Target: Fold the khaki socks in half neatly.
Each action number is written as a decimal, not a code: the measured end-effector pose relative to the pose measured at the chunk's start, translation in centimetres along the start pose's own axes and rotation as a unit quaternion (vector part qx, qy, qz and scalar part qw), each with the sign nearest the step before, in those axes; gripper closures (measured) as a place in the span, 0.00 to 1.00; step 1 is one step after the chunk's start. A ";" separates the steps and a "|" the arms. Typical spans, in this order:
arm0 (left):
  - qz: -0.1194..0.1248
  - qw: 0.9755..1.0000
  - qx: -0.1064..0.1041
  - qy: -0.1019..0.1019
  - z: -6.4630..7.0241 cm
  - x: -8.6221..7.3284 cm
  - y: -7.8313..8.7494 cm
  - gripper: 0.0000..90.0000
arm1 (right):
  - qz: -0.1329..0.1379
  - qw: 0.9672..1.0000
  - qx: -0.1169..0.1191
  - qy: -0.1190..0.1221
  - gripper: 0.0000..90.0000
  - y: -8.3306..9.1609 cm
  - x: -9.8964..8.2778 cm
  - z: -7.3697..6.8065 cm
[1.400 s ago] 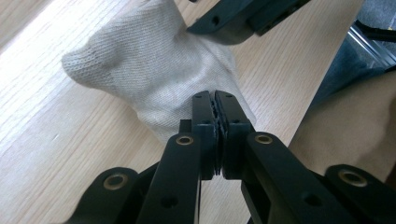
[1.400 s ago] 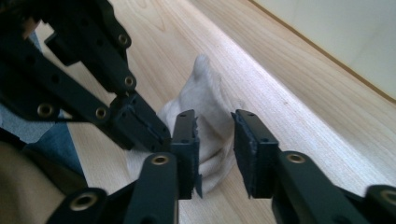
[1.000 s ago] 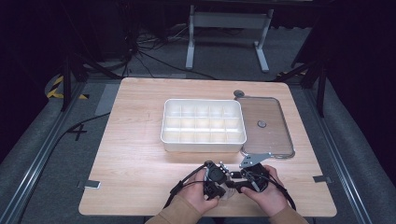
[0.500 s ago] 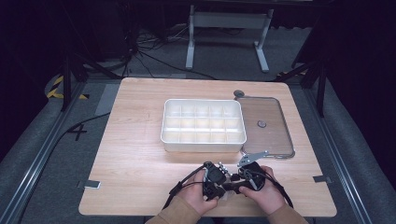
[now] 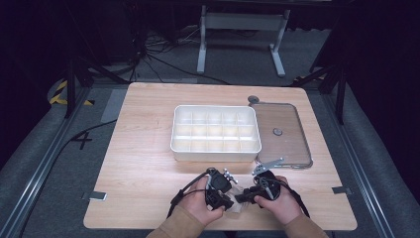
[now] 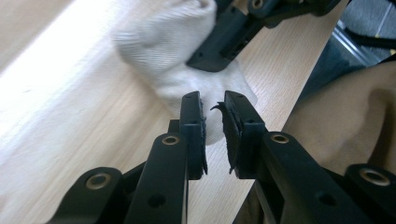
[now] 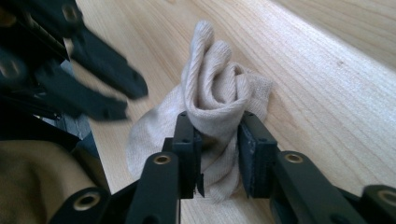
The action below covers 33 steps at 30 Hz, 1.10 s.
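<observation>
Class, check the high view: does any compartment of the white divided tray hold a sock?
No: the white divided tray has bare compartments, and the cream sock lies on the table near the grippers.

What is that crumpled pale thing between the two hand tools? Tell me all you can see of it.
It looks like a cream sock of ribbed knit cloth, bunched and rolled on itself at one end, with a flatter part spread on the wooden table near its front edge. The right gripper has its jaws on either side of the rolled part, seemingly pinching it. The left gripper has just been opening; its jaws stand slightly apart over the flat end, not pressing it.
</observation>
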State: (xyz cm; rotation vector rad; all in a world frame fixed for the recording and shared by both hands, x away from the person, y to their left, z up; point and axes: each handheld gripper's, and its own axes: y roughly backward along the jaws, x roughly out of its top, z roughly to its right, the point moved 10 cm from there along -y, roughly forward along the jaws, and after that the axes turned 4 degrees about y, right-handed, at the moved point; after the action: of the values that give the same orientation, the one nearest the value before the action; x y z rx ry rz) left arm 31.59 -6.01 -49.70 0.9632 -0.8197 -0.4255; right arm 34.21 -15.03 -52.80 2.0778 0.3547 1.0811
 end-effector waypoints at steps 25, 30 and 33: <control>0.036 0.998 0.015 0.042 -3.6 -0.3 3.3 0.84 | -0.009 0.999 -0.018 0.045 0.86 1.6 1.0 -1.3; 0.043 0.998 0.016 0.046 -3.9 -0.3 3.6 0.83 | 0.008 0.998 -0.024 0.049 0.86 2.4 1.5 -1.2; 0.047 0.998 0.017 0.046 -4.1 -0.3 3.8 0.83 | 0.015 0.998 -0.029 0.053 0.86 2.8 1.7 -1.3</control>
State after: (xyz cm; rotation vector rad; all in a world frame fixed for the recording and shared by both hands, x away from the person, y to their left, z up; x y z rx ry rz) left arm 34.48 -1.58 -47.90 0.9654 -0.7878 -0.2843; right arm 33.98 -15.37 -49.24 1.9855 0.3419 1.2089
